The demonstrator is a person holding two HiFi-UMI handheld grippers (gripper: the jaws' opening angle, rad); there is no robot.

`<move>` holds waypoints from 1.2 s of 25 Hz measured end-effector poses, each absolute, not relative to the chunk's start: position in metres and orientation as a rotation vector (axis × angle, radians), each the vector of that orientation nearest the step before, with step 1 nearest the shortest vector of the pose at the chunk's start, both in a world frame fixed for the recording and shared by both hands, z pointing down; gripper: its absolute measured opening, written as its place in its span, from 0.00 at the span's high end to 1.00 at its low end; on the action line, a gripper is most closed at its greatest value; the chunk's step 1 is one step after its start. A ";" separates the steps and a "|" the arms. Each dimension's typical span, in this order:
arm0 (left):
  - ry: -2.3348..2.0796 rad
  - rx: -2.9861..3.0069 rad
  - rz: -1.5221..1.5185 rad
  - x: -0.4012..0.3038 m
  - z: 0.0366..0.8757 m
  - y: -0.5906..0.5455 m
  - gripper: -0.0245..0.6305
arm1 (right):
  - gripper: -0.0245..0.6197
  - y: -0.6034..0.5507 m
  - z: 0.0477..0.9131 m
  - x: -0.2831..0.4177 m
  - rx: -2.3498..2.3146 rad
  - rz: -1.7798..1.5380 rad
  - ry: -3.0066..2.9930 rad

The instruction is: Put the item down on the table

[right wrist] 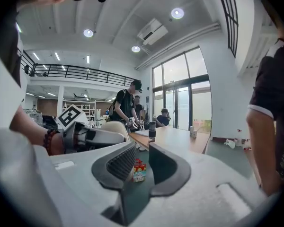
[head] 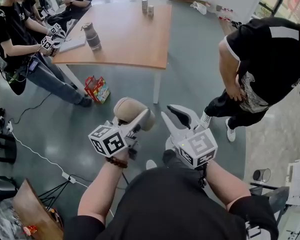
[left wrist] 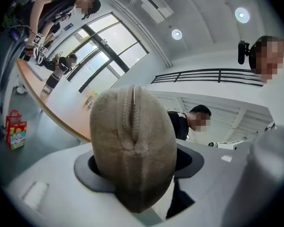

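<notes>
My left gripper (head: pixel 139 120) is shut on a beige zipped pouch (head: pixel 132 111), held in the air over the grey floor, well short of the wooden table (head: pixel 125 34). In the left gripper view the pouch (left wrist: pixel 132 145) fills the space between the jaws, zip facing the camera, with the table (left wrist: pixel 52 110) far off at the left. My right gripper (head: pixel 176 117) hovers just to the right of it, jaws a narrow gap apart and nothing between them. The right gripper view shows that gripper (right wrist: pixel 141 167) holding nothing, with the left gripper (right wrist: pixel 92 137) and the table (right wrist: pixel 175 138) beyond.
On the table stand a grey flask (head: pixel 92 35) and two small cans (head: pixel 147 6). A red carton (head: pixel 96 89) sits on the floor by a table leg. A person in black (head: pixel 270 69) stands at the right; seated people (head: pixel 20 39) are at the left.
</notes>
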State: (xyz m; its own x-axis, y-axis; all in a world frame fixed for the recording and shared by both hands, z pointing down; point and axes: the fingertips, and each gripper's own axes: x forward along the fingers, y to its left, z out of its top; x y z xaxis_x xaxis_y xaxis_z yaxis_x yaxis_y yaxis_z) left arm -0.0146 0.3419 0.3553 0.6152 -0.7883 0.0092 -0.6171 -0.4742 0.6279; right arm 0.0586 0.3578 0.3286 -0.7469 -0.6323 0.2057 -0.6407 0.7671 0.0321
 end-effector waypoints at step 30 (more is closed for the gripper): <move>-1.172 2.051 -0.457 0.018 0.371 0.112 0.45 | 0.56 0.154 0.347 0.074 0.607 0.109 -2.826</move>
